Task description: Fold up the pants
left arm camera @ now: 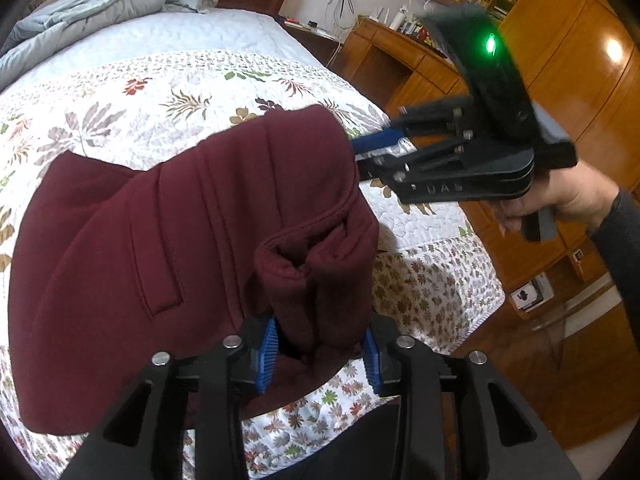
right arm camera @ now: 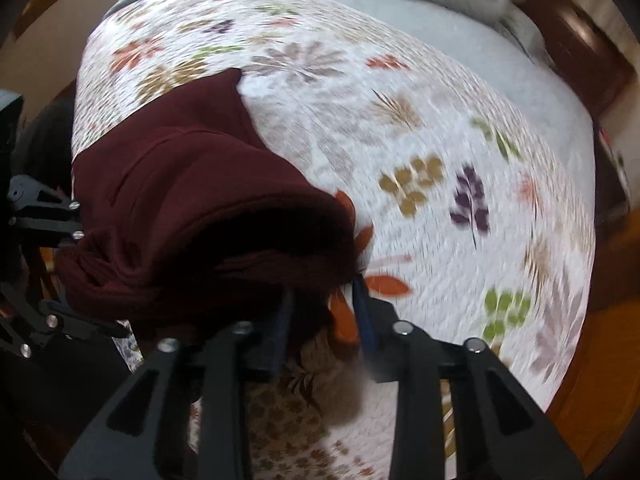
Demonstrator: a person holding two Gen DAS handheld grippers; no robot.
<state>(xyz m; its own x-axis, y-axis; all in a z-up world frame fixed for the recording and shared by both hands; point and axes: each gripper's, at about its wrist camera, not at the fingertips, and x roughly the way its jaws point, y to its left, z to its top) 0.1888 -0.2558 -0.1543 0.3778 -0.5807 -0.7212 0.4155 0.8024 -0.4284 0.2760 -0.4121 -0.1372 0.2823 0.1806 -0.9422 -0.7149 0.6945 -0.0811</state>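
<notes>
- L tongs [left arm camera: 320, 354]: blue pads pinching a bunched fold of the maroon pants [left arm camera: 168, 260], near edge.
- R tongs [right arm camera: 324, 316]: w/ blurred view, appear clamped on the pants' far corner; also seen at [left arm camera: 370, 148], hand [left arm camera: 560, 200] on grip.
- Pants: lifted between both tongs, rest draped on the bed [left arm camera: 200, 76], over floral quilt.
- Bkgd: grey duvet [left arm camera: 92, 4], wooden desk [left arm camera: 392, 52].

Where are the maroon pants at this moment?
The maroon pants are bunched over the near end of the floral quilt, between the left gripper and right gripper.
</notes>
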